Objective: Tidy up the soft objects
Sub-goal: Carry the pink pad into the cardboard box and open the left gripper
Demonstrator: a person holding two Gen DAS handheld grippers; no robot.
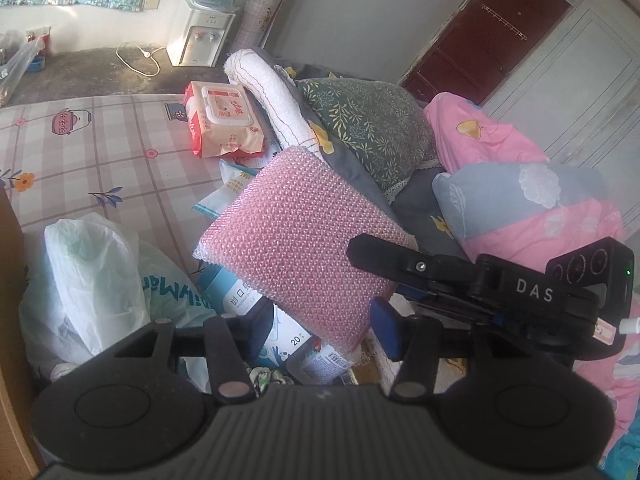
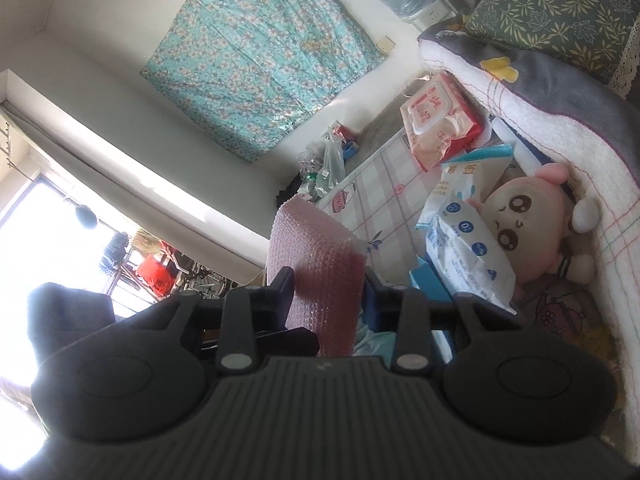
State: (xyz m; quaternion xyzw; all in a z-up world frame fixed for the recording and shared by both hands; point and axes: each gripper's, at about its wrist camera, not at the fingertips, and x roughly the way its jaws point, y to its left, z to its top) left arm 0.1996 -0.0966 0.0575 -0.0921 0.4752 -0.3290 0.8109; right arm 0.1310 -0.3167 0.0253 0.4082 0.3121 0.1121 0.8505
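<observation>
A folded pink bubble wrap pad hangs in the air over the cluttered bed. My right gripper is shut on the pad, its jaws on both sides of it. In the left wrist view the right gripper reaches in from the right and pinches the pad's lower right edge. My left gripper sits just below the pad, jaws apart; the pad's lower corner hangs between them without a visible grip. A pink plush doll lies on the bed under a rolled blanket.
Wet wipe packs, tissue packs and plastic bags lie on the checked sheet. A rolled white and grey blanket, a green leaf pillow and pink bedding are piled to the right. A water dispenser stands by the wall.
</observation>
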